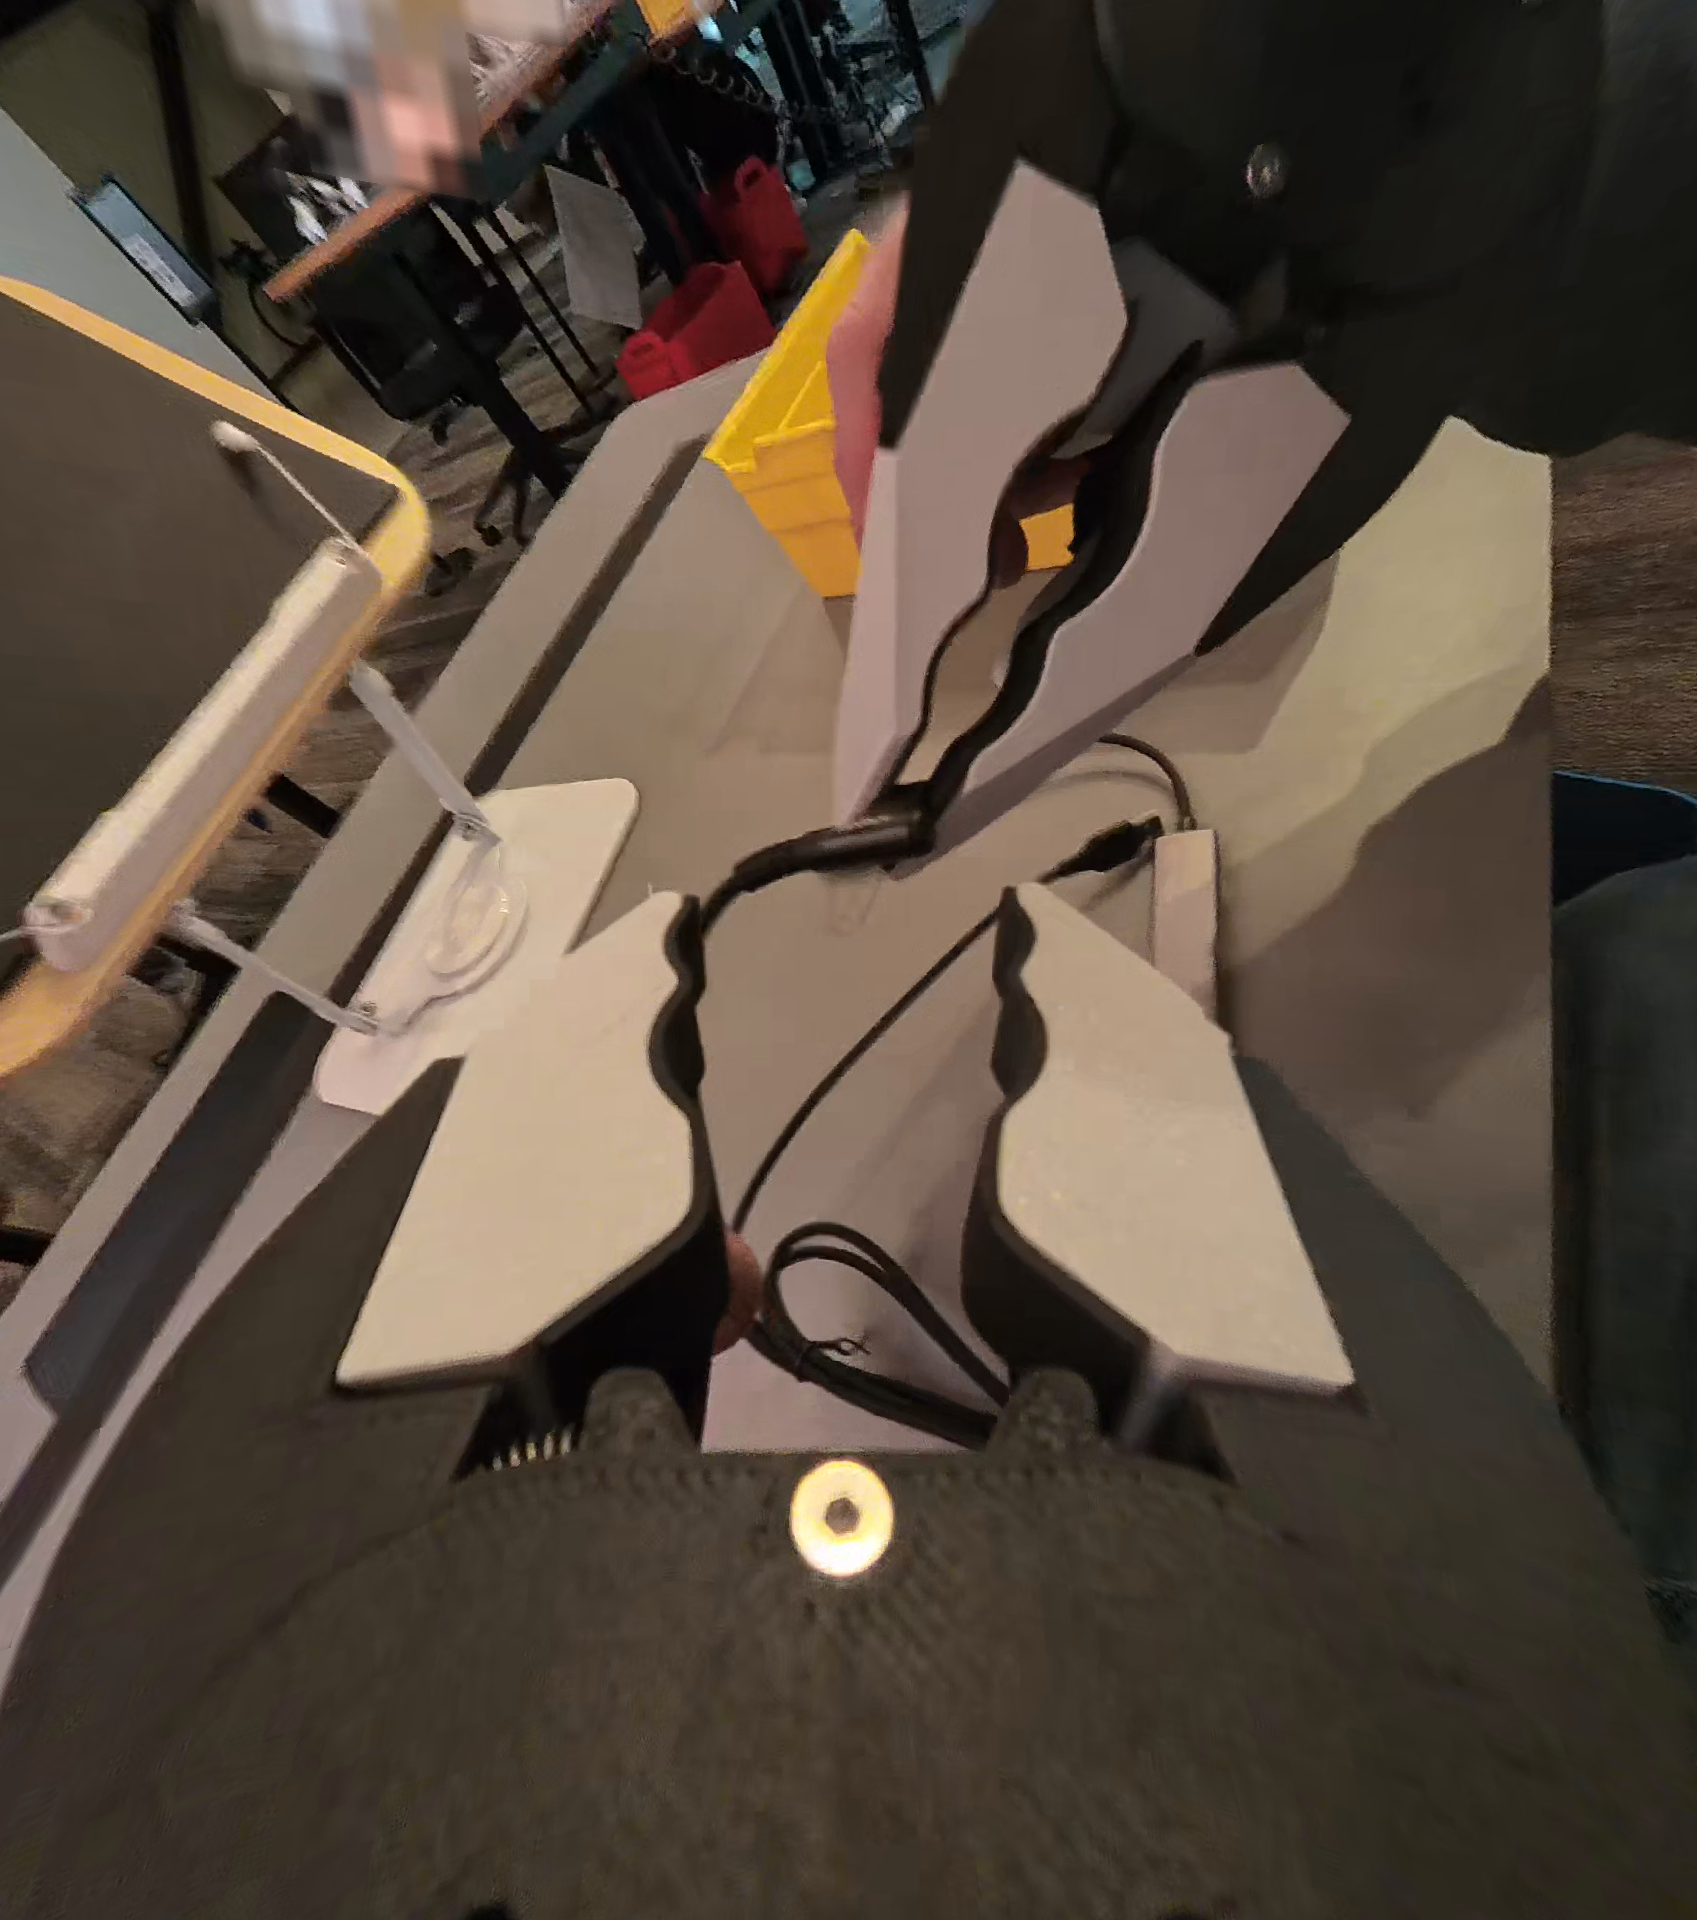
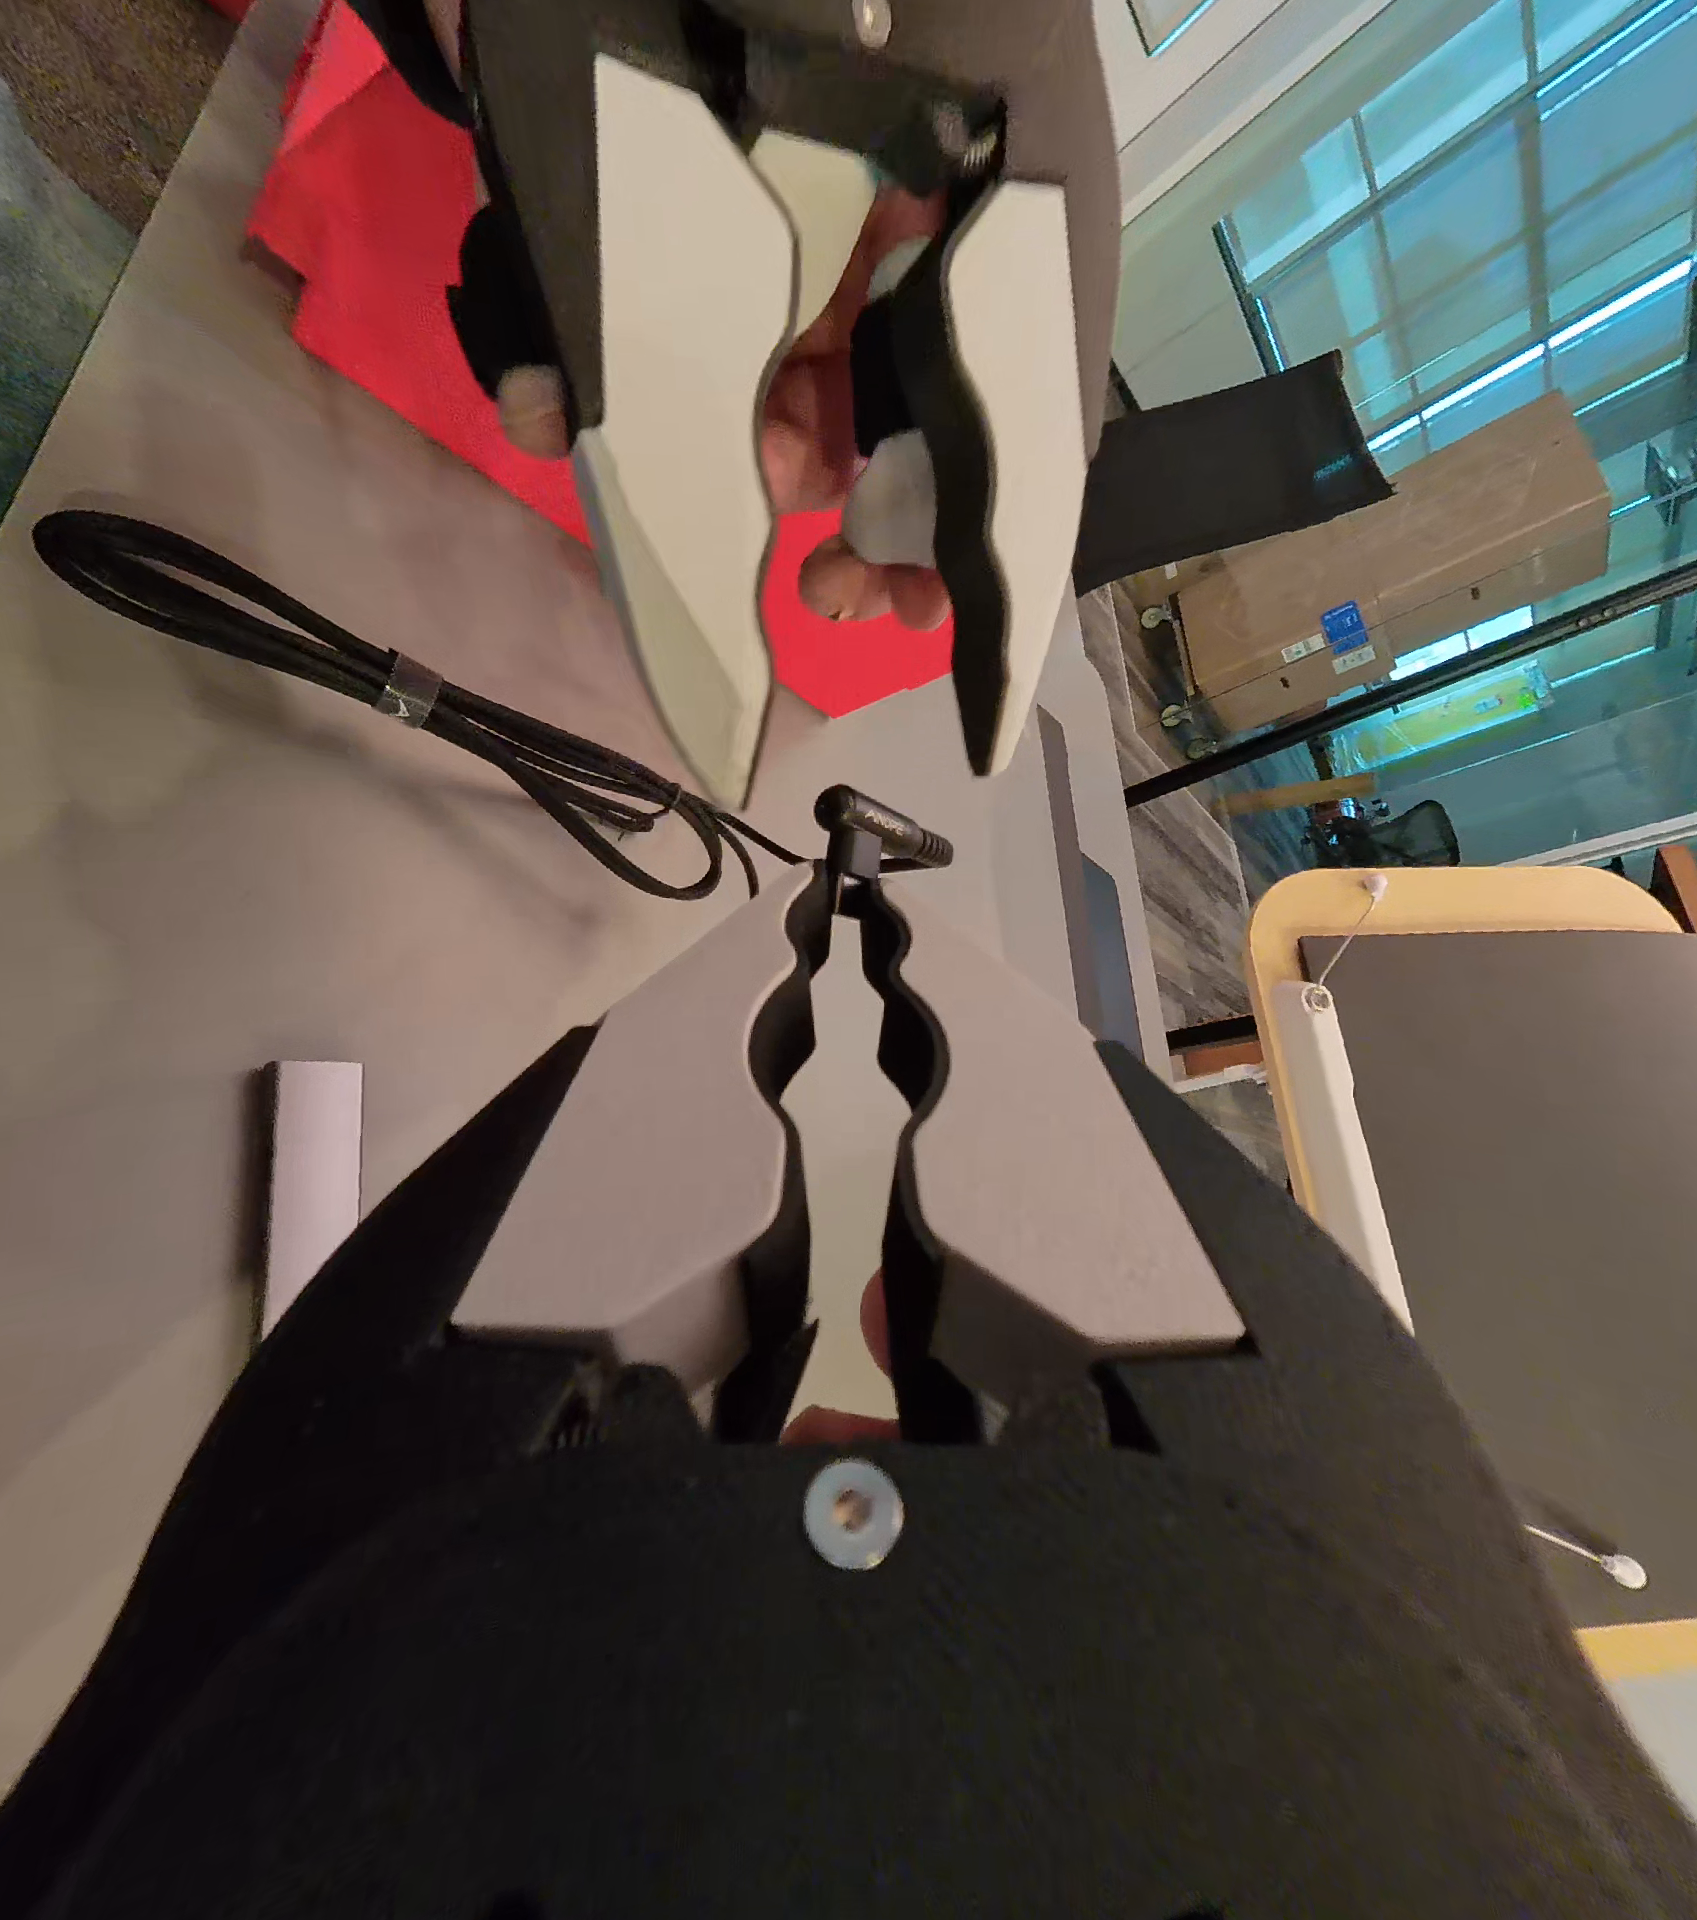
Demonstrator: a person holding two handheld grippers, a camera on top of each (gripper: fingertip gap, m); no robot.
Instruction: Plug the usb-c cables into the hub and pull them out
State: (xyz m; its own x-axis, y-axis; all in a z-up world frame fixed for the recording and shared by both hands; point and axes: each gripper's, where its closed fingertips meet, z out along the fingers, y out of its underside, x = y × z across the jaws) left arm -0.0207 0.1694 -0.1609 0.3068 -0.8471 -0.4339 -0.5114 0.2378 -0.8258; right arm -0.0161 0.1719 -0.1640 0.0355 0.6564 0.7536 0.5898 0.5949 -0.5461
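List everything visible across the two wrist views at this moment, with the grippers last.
Plug: one, black, pinched at the right gripper's tips.
Cable bundle: one, black, tied, lying on the table near the left gripper.
Second connector: one, black, beside the white bar.
White bar, probably the hub: one, flat on the table.
Bin: one, yellow, far end of the table.
Flat red item: one, on the table beyond the left gripper.
Stand: one, white, at the table's edge.
Chair: one, dark seat with a wood rim, beside the table.
Table: one, grey.
Left gripper: open, empty.
Right gripper: shut on the plug.
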